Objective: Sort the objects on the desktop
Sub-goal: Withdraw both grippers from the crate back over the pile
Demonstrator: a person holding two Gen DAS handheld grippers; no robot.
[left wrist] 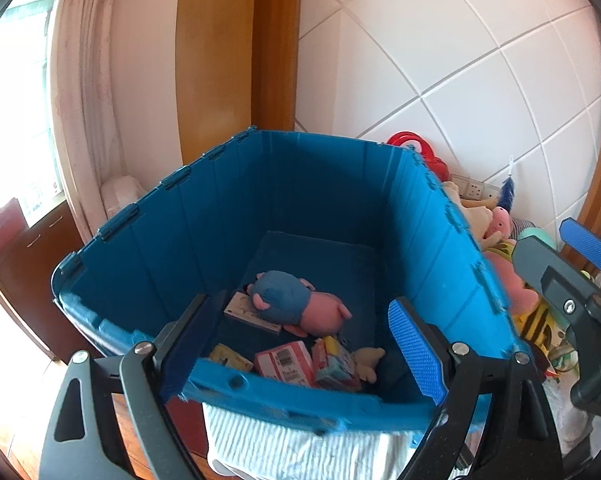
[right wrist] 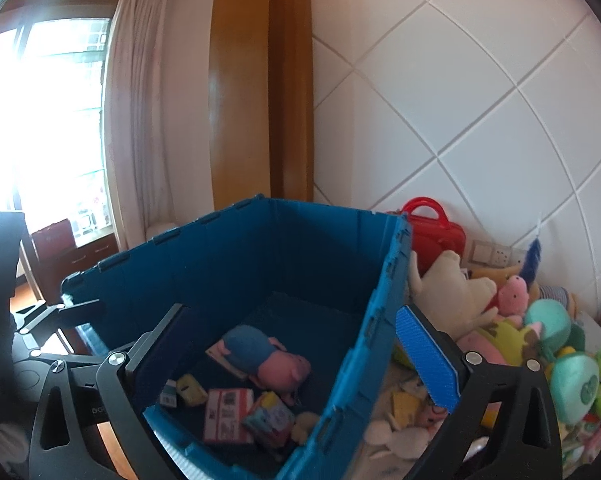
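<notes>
Plush toys (right wrist: 512, 332) lie heaped on the bench to the right of the blue crate (right wrist: 236, 264), outside its right wall, against the tiled wall. Both claws are released, fingers spread wide and holding nothing. The left claw (left wrist: 300, 344) hangs over the crate's near rim, looking down at what is already inside: a blue-and-pink pig plush (left wrist: 296, 304) and several small cartons (left wrist: 286, 362). The right claw (right wrist: 284, 356) straddles the crate's right wall, its blue-padded right finger (right wrist: 428, 360) already on the pile's side. So the unsorted heap lies to the right and slightly farther away, and the right claw is plainly the nearer one. The pink toy (right wrist: 514, 292) on top of the heap looks the easiest to reach.
</notes>
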